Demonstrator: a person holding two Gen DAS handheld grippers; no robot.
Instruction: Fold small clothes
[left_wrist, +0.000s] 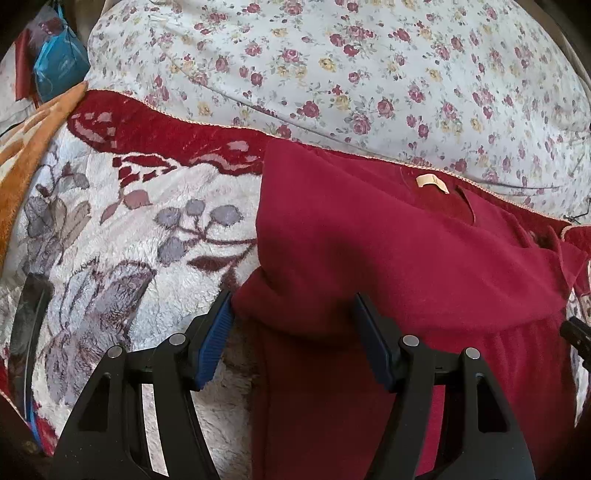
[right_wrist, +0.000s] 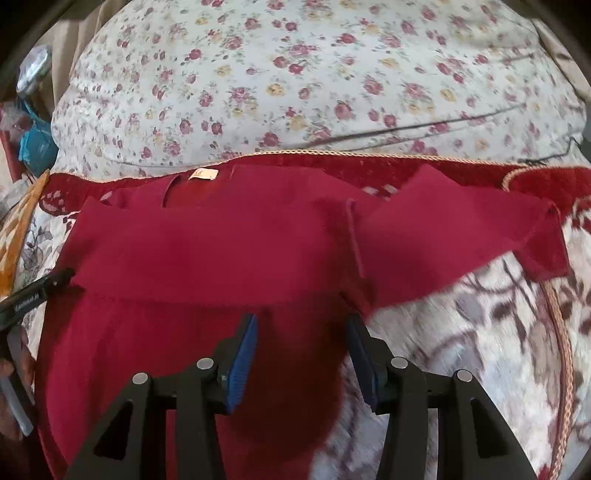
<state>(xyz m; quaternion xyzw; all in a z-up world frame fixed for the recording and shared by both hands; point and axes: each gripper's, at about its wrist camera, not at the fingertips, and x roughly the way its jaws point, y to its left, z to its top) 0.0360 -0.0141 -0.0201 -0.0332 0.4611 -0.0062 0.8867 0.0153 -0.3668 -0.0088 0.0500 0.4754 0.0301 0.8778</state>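
On 1 plush blanket (left_wrist: 110, 229), 1 red garment (left_wrist: 369, 240); 2 claws, left (left_wrist: 291, 306), right (right_wrist: 301, 321), apart.

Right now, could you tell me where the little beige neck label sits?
The beige label sits inside the red top's neckline, at its far edge beside the floral pillow, up and right of centre in the left wrist view.

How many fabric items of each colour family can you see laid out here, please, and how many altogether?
Plain red: 1, the red garment
White with small roses: 1, the floral duvet
Red and white plush: 1, the patterned blanket
Orange and white: 1, the orange blanket
Total: 4
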